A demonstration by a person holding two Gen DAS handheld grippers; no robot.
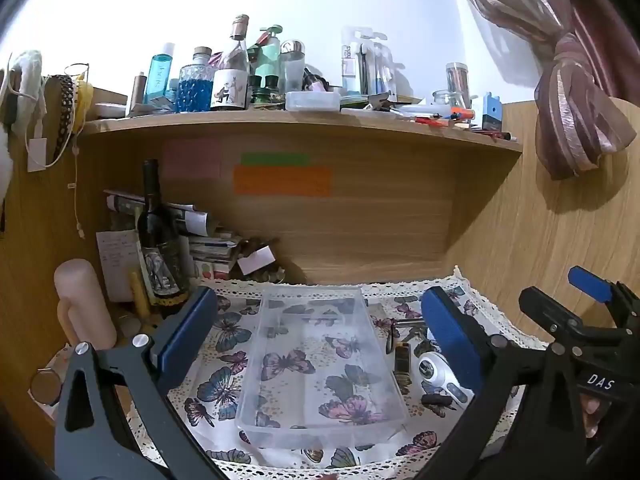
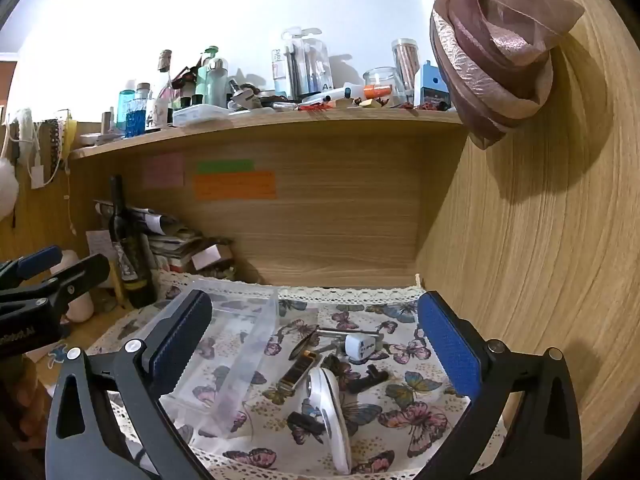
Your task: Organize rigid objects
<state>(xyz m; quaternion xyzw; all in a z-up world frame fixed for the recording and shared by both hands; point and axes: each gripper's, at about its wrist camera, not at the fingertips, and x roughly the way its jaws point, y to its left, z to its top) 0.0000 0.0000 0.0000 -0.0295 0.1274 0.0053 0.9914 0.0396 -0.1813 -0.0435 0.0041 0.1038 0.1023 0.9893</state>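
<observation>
Two grippers hover over the butterfly cloth [image 2: 404, 416], both with jaws spread wide and holding nothing. The left gripper [image 1: 316, 344] straddles the one clear plastic bin [image 1: 320, 364], its pads clear of the walls. The right gripper [image 2: 316, 344] frames the loose items lying just right of the bin: one white oval device [image 2: 329, 412], one gold-and-black lighter-like bar [image 2: 298, 370], two small black pieces [image 2: 306, 422], one white plug adapter [image 2: 360, 346] and one metal rod [image 2: 348, 332]. Behind the bin's left corner stands one dark wine bottle [image 1: 158, 240]; above it, one cluttered shelf [image 1: 300, 120].
</observation>
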